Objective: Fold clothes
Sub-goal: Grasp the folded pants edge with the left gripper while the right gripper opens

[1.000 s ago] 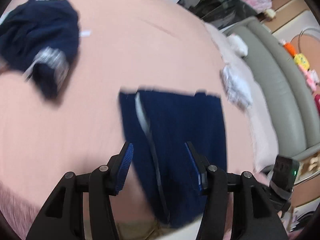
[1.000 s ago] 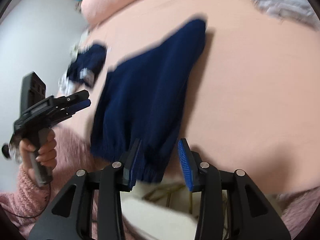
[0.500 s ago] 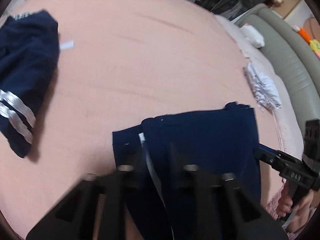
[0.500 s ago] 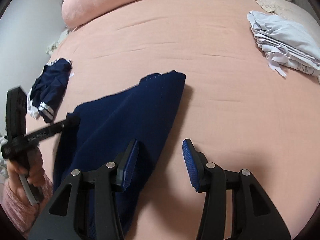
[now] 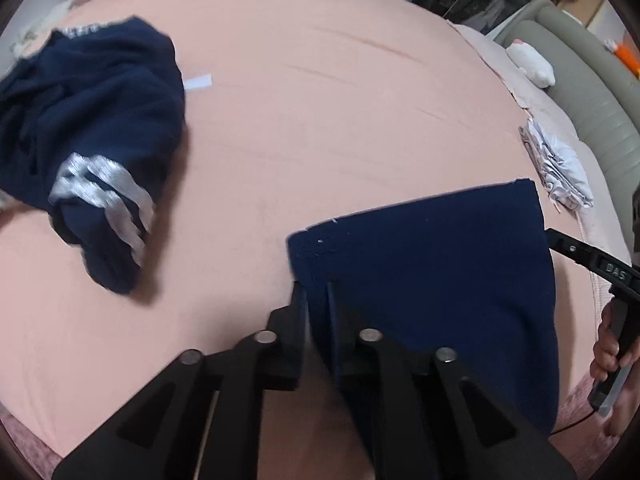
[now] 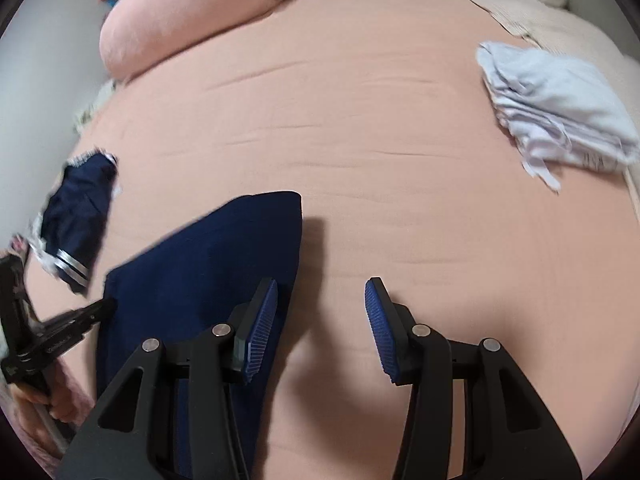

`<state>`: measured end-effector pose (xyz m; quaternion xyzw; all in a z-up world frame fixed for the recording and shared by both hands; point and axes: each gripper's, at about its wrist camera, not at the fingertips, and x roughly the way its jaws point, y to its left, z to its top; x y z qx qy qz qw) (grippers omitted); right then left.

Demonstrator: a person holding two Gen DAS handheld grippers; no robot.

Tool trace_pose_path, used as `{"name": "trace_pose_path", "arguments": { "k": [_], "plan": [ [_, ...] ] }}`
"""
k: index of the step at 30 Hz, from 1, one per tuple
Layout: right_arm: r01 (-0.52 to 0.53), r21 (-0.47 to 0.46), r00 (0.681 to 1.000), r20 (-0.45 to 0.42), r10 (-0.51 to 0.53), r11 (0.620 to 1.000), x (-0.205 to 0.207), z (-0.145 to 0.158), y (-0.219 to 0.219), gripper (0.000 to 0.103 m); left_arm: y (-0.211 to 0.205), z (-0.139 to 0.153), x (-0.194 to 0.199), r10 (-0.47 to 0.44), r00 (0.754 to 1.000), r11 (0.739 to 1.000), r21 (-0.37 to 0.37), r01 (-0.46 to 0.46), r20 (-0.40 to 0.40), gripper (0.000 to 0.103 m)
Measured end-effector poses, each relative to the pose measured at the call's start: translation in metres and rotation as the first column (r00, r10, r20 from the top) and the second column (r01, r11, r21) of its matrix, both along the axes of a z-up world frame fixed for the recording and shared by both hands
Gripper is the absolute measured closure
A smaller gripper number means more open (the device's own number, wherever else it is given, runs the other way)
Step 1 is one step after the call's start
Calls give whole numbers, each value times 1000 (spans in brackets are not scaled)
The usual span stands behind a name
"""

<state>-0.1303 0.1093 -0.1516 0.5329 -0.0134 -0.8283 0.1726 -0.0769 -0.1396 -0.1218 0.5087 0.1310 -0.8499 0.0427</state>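
Pinching navy garment (image 5: 440, 272) edge: left hand-held gripper (image 5: 316, 296); right hand-held gripper (image 6: 320, 320) gaping over bare sheet (image 6: 440, 220).

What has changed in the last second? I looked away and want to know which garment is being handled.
The left gripper closed onto the left edge of the flat navy garment; its fingers have just eased apart slightly, cloth between them. The right gripper let go and slid right, open over the bed sheet. The crumpled striped garment and white pile stayed.

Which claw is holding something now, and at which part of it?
The left claw pinches the navy garment at its left edge, just below the corner. The right claw is open over the bed and holds nothing.
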Motion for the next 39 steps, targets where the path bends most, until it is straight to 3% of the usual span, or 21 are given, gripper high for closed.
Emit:
{"name": "trace_pose_path", "arguments": {
  "k": [2,6,10,13,18,22,28,34,37,39],
  "plan": [
    [-3,20,1000,-8,3,1000,-3,-1,-3,56,-3,21,10,31,995,993,-107,-40,-90,73],
    [98,17,994,-55,-97,995,-15,2,6,56,2,33,18,-58,979,997,39,67,-193,73],
    [185,-33,982,-17,-186,982,-38,-6,15,56,24,15,6,-193,969,975,82,207,-153,73],
    [74,-30,996,50,-72,997,-47,-16,-1,61,41,9,1,-250,958,959,99,265,-144,73],
    [-106,-42,994,31,108,993,-29,-7,-23,61,60,11,-1,-299,942,945,90,315,-155,73],
    [-222,-7,975,-19,222,975,-13,2,-42,61,71,-6,-17,-280,956,954,82,287,-83,73],
    [-333,74,936,-92,339,940,10,19,-72,61,64,-8,-9,-294,953,952,65,299,-75,73],
    [-379,172,923,-4,385,909,-1,-8,-101,61,66,-8,-14,-295,953,952,62,299,-68,73],
    [-340,243,940,55,337,908,-13,-27,-107,61,68,-10,-17,-291,954,952,74,296,-68,73],
    [-341,238,940,69,334,909,-11,-28,-102,61,70,-11,-21,-287,956,953,86,291,-65,73]
  ]
}}
